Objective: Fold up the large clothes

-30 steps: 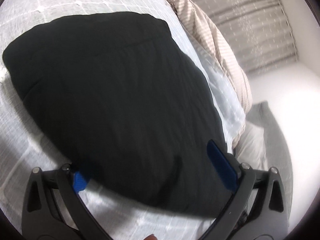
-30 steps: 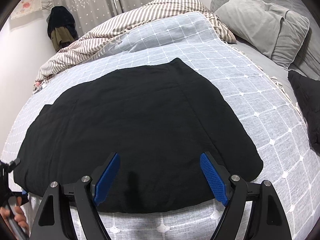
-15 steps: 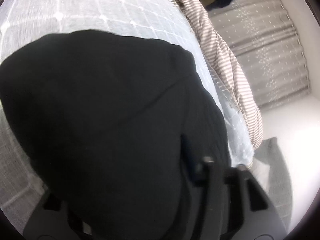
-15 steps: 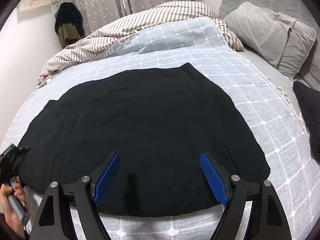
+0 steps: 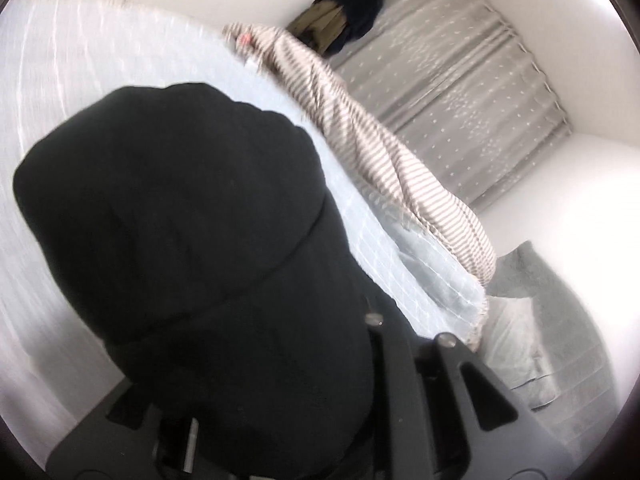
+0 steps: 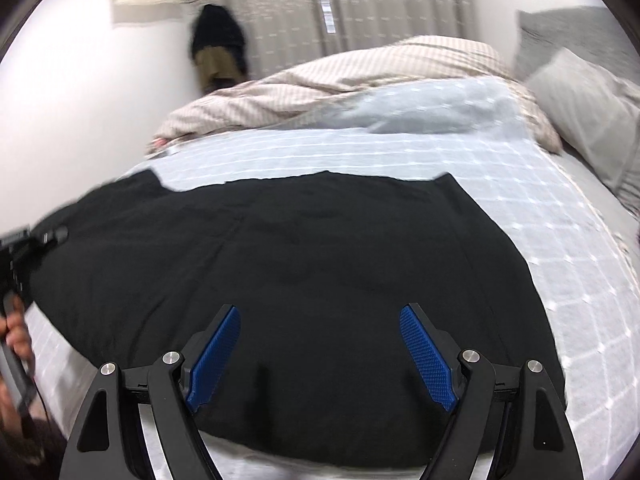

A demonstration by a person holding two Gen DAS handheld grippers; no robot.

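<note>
A large black garment (image 6: 304,264) lies spread on the light checked bedspread (image 6: 440,152). My right gripper (image 6: 320,344) is open, its blue pads over the garment's near edge, touching nothing. My left gripper (image 5: 344,360) is at the garment's left end; black cloth (image 5: 192,248) drapes over its fingers and hides the pads. The cloth looks bunched and lifted there. In the right wrist view the left gripper (image 6: 24,248) shows at the far left edge, held by a hand, against the garment's corner.
A striped duvet (image 6: 328,80) is piled at the bed's far side. Grey pillows (image 6: 588,112) lie at the right. Dark clothes (image 6: 218,48) hang on the wall by the grey curtain (image 6: 360,4).
The left gripper went from open at the garment's edge to buried in the cloth, and lifted it. The right gripper moved slightly forward and stayed open.
</note>
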